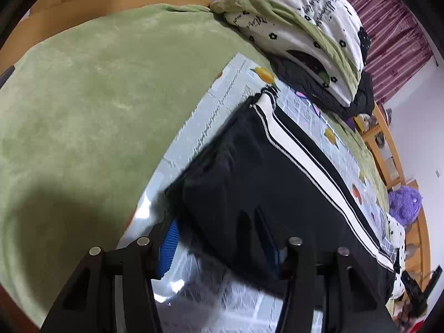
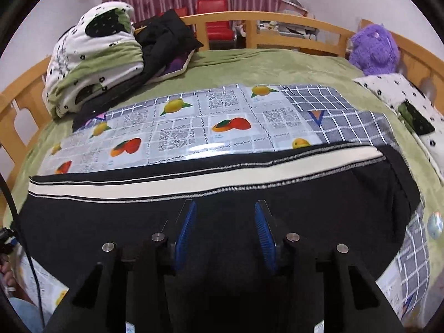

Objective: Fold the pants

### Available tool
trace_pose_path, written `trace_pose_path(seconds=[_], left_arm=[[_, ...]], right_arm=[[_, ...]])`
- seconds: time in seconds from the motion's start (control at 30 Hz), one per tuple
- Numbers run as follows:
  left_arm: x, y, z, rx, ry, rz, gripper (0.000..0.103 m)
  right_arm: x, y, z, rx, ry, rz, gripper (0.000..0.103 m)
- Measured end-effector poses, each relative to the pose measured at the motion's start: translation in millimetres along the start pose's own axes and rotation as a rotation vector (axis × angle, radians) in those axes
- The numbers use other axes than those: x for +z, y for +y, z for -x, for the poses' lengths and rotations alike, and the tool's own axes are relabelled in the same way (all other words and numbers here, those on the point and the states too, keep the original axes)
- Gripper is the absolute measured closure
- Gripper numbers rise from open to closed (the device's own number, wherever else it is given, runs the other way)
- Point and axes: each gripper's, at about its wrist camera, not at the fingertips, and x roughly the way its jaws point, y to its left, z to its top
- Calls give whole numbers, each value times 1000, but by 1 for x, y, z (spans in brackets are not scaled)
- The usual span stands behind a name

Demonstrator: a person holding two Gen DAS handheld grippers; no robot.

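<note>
Left wrist view, left to right: a green blanket (image 1: 83, 105) covers the bed; a glossy printed sheet (image 1: 213, 105) with fruit pictures lies over it, and the black pants (image 1: 249, 172) with a white side stripe (image 1: 302, 155) lie on that sheet. The left hand-held gripper (image 1: 222, 238) has its fingers spread: the left blue pad (image 1: 168, 247) is exposed beside the pants' edge, while the right finger is covered by black cloth, so the pants' edge lies between the fingers without a visible pinch. At the upper right a folded quilt (image 1: 299, 19), white with black flowers, carries cursive black lettering too distorted to read.

Right wrist view, left to right: the same quilt (image 2: 91, 55) sits at the bed's far left corner beside a dark jacket (image 2: 166, 38). The fruit-printed sheet (image 2: 194, 122) spans the middle of the bed; small captions under the fruit are illegible. The pants (image 2: 111, 222) lie lengthwise along the near edge of the bed, stripe (image 2: 194, 177) on the far side. The right hand-held gripper (image 2: 223, 230) hangs above the black cloth with its fingers apart, the ribbed blue pads (image 2: 186, 233) gripping nothing. A purple plush toy (image 2: 374, 47) rests at the far right corner against the wooden bed rail (image 2: 277, 19).
</note>
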Motion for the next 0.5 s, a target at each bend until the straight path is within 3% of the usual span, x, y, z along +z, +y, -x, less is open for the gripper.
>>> trace_pose_path(seconds=[0.13,0.2,0.23,0.37,0.5], left_arm=[[5,7,0,-17,-25,85,56],[6,12,4,6,-49,124,84],[8,11,5,-9,-54,121,85],[19,-26,25,42,-103,-12,90],[29,-120,60,111,-177,-304,90]], right_arm=[[-1,1,20,-22,-12,-20,60],[0,1,32,-15,-22,-37,60],[0,2,39,-10,-33,-47,60],[0,9,63,15,-89,-57,60],[-5,13,63,72,-89,-60,60]])
